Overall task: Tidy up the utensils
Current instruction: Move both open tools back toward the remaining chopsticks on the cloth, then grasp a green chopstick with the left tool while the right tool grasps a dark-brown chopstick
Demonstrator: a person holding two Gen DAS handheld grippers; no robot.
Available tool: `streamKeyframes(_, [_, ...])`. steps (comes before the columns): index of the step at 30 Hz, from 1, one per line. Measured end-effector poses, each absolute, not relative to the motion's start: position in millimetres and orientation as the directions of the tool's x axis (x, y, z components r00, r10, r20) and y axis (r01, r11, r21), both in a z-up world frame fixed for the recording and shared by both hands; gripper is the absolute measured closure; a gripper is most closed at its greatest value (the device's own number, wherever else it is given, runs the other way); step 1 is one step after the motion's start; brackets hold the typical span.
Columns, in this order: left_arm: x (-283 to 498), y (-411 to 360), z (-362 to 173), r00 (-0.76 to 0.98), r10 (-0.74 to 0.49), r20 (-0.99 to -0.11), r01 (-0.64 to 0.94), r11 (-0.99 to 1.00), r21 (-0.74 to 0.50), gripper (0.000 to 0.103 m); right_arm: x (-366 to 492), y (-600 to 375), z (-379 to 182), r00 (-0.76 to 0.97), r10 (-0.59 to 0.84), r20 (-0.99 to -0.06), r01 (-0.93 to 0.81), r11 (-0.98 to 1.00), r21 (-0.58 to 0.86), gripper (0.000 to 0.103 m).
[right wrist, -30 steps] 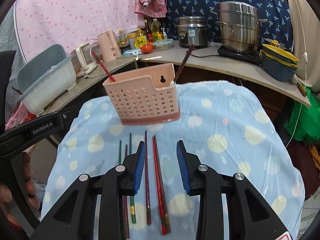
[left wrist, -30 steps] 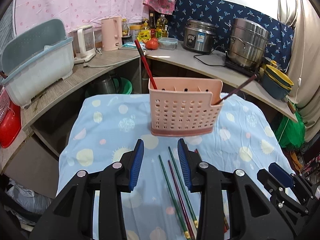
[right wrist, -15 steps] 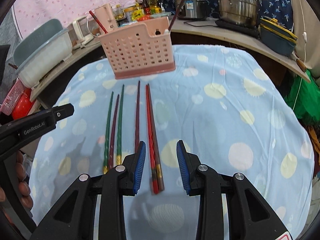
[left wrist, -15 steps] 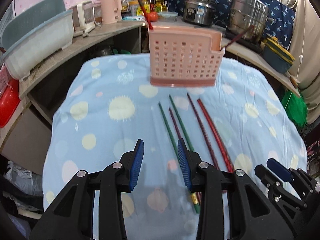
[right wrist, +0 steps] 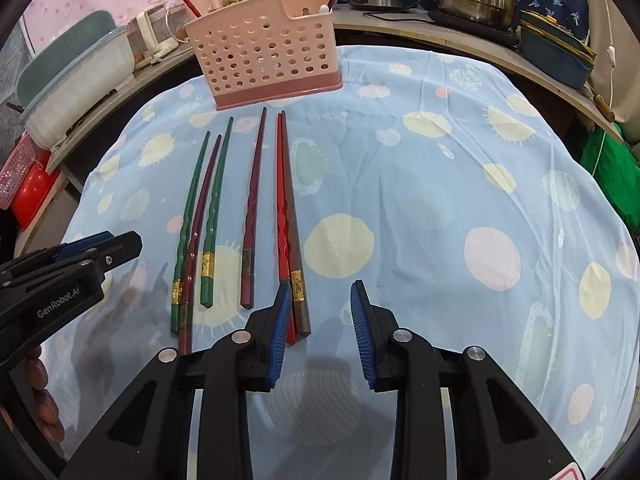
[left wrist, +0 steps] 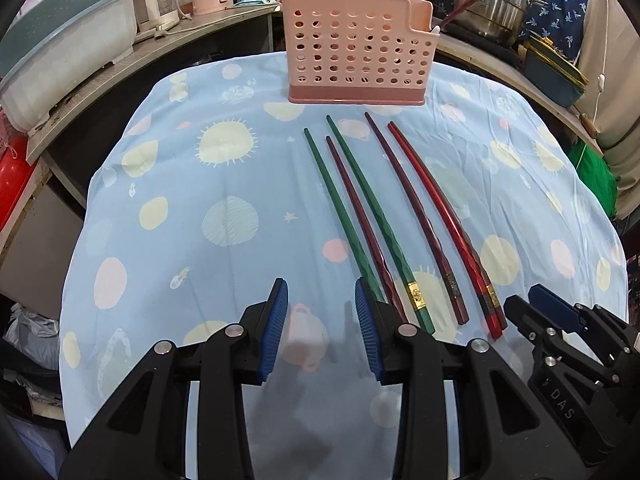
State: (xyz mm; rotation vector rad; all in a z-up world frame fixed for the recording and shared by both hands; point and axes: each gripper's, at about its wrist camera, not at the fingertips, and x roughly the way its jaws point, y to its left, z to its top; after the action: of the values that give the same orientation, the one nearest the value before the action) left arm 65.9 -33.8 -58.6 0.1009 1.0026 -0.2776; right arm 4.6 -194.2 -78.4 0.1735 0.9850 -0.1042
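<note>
A: What do the chopsticks look like?

B: 6 lie side by side on the desk's blue spotted cloth (right wrist: 440,184), in the centre left of the right wrist frame, tips toward the pink perforated holder (right wrist: 264,64) at the upper centre. From the left: a green chopstick (right wrist: 192,216), a dark maroon one (right wrist: 200,232) and a second green one (right wrist: 214,216) close together, then a lone maroon chopstick (right wrist: 252,208), then a bright red chopstick (right wrist: 281,200) touching a brown one (right wrist: 291,216). They have wavy grips and gold bands near the thick ends.

A: Anything inside the holder?

B: 2 more sticks lean out of it, 1 at each end.

A: And the fingers?

B: The right gripper (right wrist: 318,320) is spread wide and empty, its left finger over the red pair's ends. The left gripper (left wrist: 322,320) also gapes wide, empty, at the lower centre of its frame, its right finger beside the green chopsticks' thick ends.
</note>
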Motion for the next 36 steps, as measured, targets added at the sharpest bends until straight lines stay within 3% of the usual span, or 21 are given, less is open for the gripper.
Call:
streamKeyframes(17, [67.8, -35.9, -67.0, 0.487, -0.172, -0.857, 0.275, 0.961, -0.037, 0.070, 8.8, -198.3, -87.4, 0.546, -0.020, -0.838, 0.171, 0.981, 0.088, 0.080])
streamKeyframes(19, [68.0, -34.2, -67.6, 0.487, -0.170, -0.857, 0.270, 0.962, -0.037, 0.070, 9.5, -200.7, -87.2, 0.542, -0.015, -0.840, 0.176, 0.980, 0.095, 0.087])
streamKeyframes(36, [62.6, -31.4, -69.6, 0.475, -0.187, -0.860, 0.271, 0.961, -0.059, 0.070, 8.6, -192.3, -88.2, 0.546, 0.013, -0.838, 0.141, 0.984, 0.108, 0.087])
